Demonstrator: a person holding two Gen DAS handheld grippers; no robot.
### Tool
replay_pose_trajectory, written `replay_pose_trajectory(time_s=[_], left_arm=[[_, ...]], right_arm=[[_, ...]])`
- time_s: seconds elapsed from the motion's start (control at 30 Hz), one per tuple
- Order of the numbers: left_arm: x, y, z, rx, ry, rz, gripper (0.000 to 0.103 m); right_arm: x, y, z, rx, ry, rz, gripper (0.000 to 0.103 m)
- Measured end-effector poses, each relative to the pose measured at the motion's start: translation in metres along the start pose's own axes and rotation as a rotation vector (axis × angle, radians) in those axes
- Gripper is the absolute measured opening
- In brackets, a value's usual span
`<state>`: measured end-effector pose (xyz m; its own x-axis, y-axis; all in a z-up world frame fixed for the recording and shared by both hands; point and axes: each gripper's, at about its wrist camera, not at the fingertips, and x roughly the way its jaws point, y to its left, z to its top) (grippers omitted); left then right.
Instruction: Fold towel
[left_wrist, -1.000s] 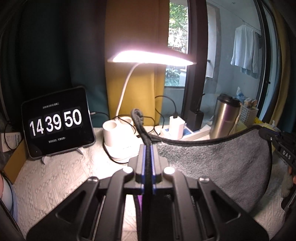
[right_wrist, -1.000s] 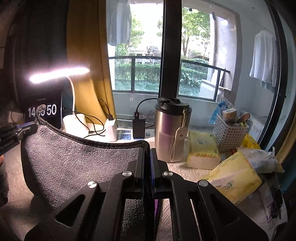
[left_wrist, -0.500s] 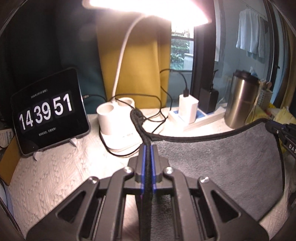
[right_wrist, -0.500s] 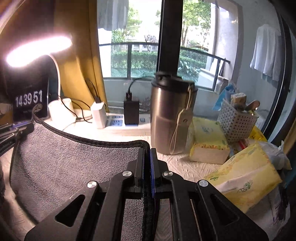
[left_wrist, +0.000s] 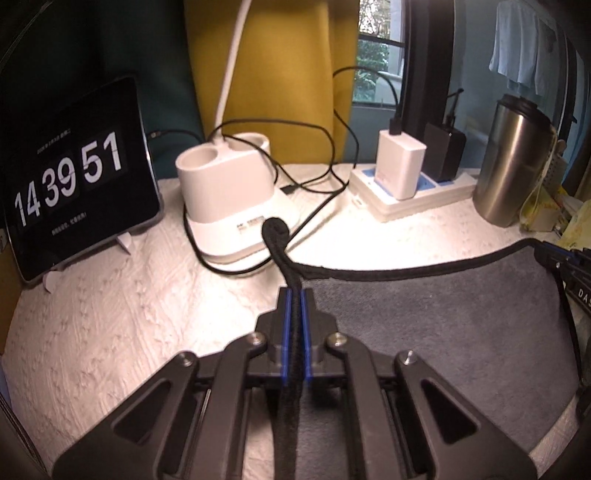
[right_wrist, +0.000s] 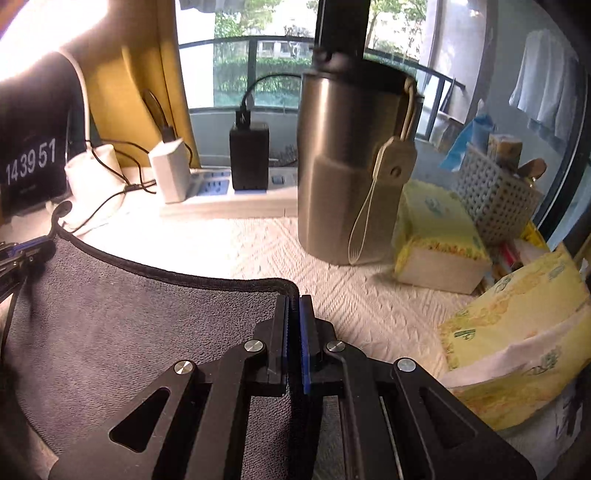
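A dark grey towel (left_wrist: 436, 332) with a black hem is stretched between my two grippers, low over a white textured table cover (left_wrist: 110, 325). My left gripper (left_wrist: 294, 295) is shut on the towel's left corner; a hanging loop sticks up past the fingertips. My right gripper (right_wrist: 294, 301) is shut on the towel's right corner. The towel (right_wrist: 140, 325) spreads to the left in the right wrist view, where the left gripper (right_wrist: 22, 254) shows at the far edge. The right gripper (left_wrist: 561, 258) shows at the right edge of the left wrist view.
At the back stand a tablet clock (left_wrist: 74, 177), a white lamp base (left_wrist: 229, 184) with cables, a power strip with chargers (left_wrist: 406, 184) and a steel tumbler (right_wrist: 351, 166). Yellow tissue packs (right_wrist: 509, 332) and a white basket (right_wrist: 495, 192) crowd the right side.
Both grippers have moved down and forward toward the back of the table with the towel held between them. The lamp head has left the top of the left wrist view.
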<state>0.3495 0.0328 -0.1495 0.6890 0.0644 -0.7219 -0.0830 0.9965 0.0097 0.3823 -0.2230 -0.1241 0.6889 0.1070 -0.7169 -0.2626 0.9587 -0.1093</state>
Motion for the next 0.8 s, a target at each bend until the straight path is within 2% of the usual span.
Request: replay_pose_trajectory(time_s=[0.33,0.67,0.8], left_arm=[[0.017,0.003,-0.004,-0.020,0.077,0.003,0.007],[0.024,0.001,0.001,-0.006,0.094,0.011,0.008],[0.023,0.000,0.004,0.010,0.103,0.037,0.012]], right_arm=[[0.024,0.000,-0.005,0.017,0.069,0.011,0.006],[0.033,-0.001,-0.005,0.029,0.095,0.027,0.006],[0.032,-0.004,-0.005,0.039,0.100,0.034,0.008]])
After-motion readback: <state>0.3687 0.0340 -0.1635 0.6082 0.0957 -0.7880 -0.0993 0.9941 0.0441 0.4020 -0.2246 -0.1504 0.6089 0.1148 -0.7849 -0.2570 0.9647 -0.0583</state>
